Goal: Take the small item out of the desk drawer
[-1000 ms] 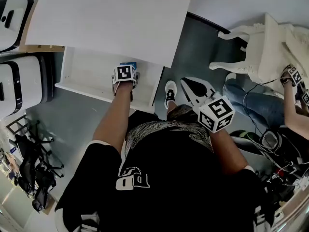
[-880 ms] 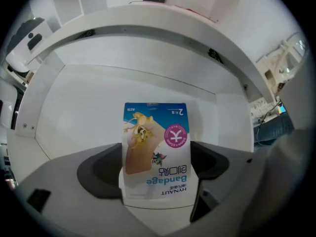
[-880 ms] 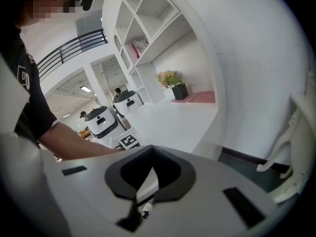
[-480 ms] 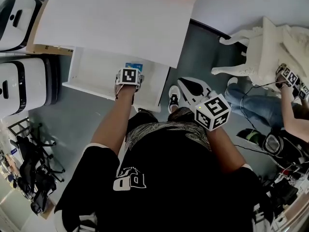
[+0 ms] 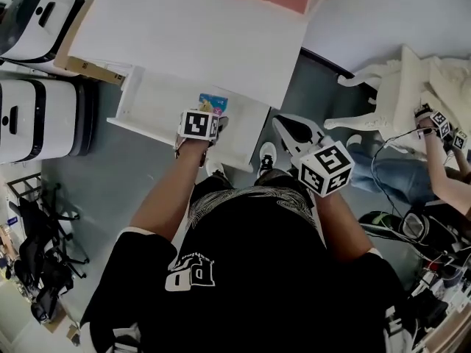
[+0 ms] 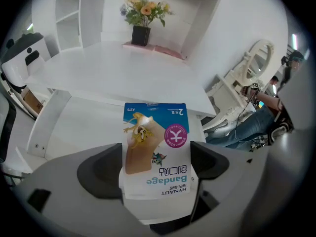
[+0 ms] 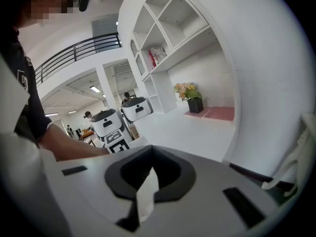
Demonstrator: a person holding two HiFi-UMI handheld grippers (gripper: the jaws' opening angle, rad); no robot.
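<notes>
A small bandage packet [image 6: 155, 147], blue and tan with print, stands between the jaws of my left gripper [image 6: 156, 164], which is shut on it. From the head view the packet [image 5: 213, 104] pokes out beyond the left gripper [image 5: 207, 115], over the right part of the open white drawer [image 5: 151, 98]. That drawer sticks out from under the white desk top [image 5: 191, 35]. My right gripper [image 5: 294, 133] hangs apart at the right, above the grey floor, and is shut with nothing in it [image 7: 149, 181].
Two white machines [image 5: 33, 116] stand left of the desk. A white ornate chair [image 5: 390, 87] and a seated person [image 5: 412, 171] are at the right. A flower pot [image 6: 140, 33] stands on a pink mat at the desk's back. My shoe [image 5: 266, 157] is beside the drawer.
The left gripper has come back toward the drawer's front edge with the packet still in it. The right gripper has hardly moved. The view has shifted a little.
</notes>
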